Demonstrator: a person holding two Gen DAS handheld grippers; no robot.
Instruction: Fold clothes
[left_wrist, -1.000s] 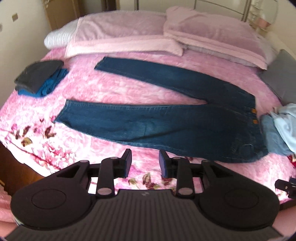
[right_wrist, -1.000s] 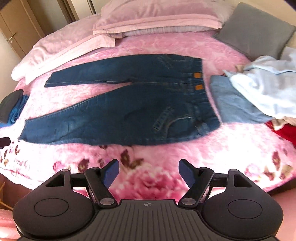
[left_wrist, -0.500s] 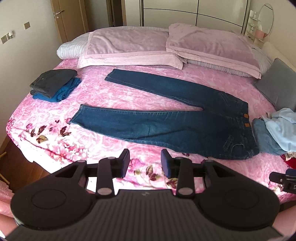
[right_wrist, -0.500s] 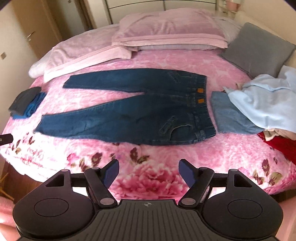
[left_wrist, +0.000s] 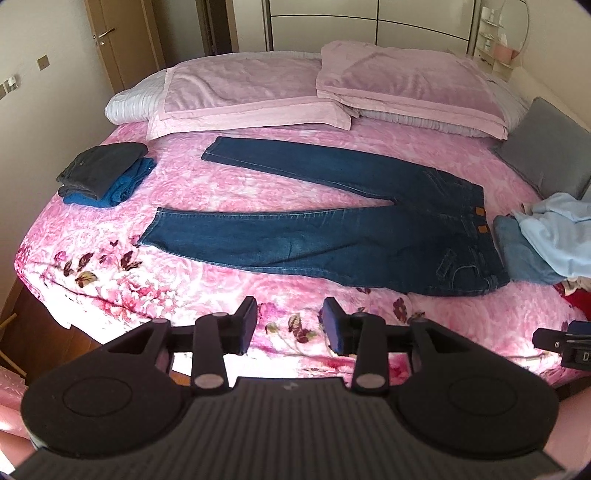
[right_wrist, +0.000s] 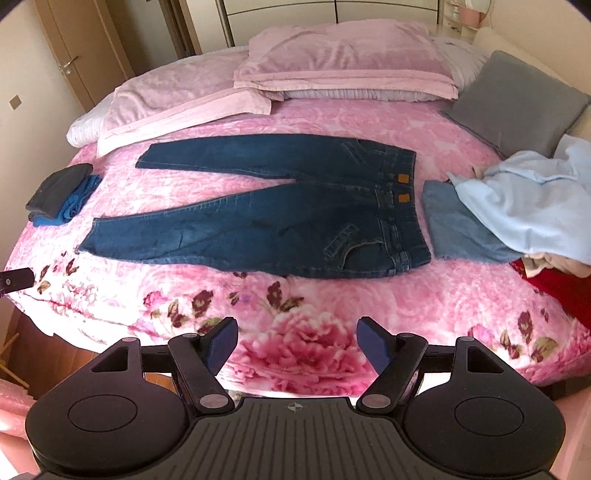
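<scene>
Currently jeans (left_wrist: 332, 236) lie flat on the bed (left_wrist: 229, 295), legs toward 9 o'clock. Left gripper (left_wrist: 290, 325) spread, jaws just widening, nothing between; right gripper (right_wrist: 297, 345) spread wide, empty.

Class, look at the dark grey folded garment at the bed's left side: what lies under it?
Under the dark grey garment lies a blue folded garment, showing along one side; the rest is covered.

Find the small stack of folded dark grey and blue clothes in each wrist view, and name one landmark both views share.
Left wrist view: the folded stack lies at upper left, left of the jeans' leg ends.
Right wrist view: the folded stack sits at the far left edge, again beyond the leg ends.
Shared landmark: the two tan patches on the jeans' waistband.
</scene>
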